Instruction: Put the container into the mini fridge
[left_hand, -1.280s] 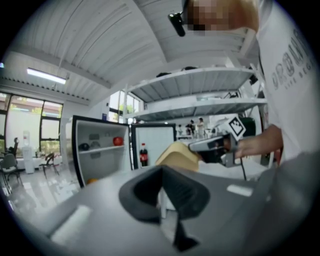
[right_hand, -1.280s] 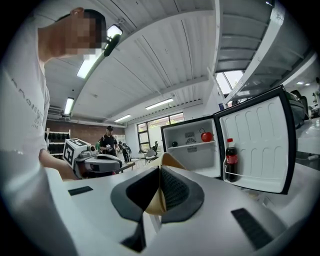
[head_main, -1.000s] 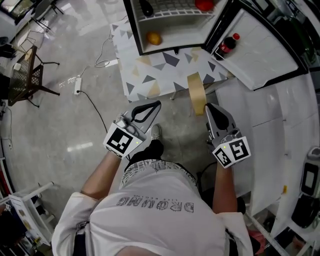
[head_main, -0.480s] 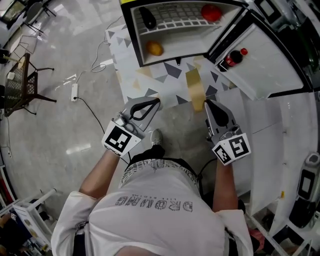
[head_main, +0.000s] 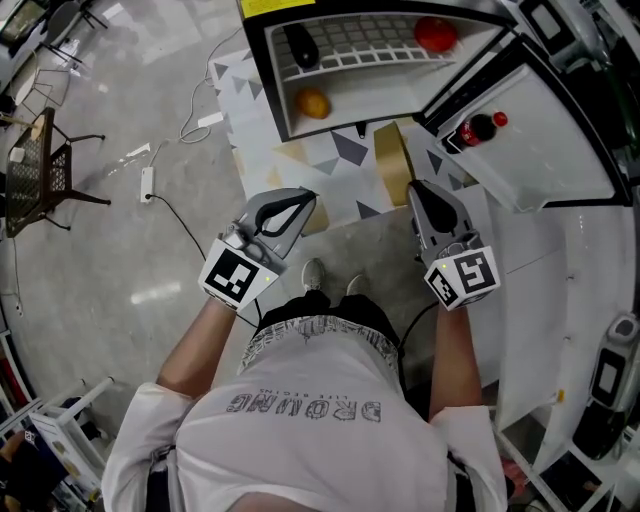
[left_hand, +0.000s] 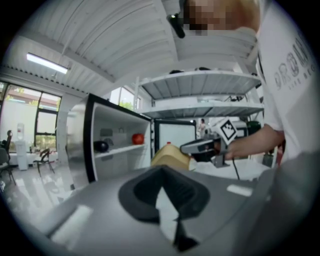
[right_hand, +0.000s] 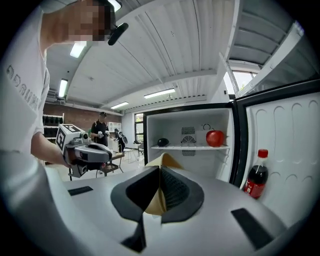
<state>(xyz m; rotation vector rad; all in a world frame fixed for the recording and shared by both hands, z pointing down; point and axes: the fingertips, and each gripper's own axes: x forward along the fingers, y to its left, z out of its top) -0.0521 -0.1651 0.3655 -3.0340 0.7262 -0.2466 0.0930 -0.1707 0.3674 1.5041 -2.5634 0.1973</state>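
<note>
Head view, grey floor (head_main: 120, 250), open mini fridge (head_main: 258, 60), right gripper (head_main: 413, 190) fingers clamping container (head_main: 390, 158), left gripper (head_main: 306, 196) fingers together.

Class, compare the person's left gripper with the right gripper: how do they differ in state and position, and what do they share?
The right gripper is shut on the tan container; the left gripper is shut on nothing. The right gripper is on the side of the open fridge door; the left gripper is on the side away from it. Both point toward the mini fridge and carry a marker cube.
</note>
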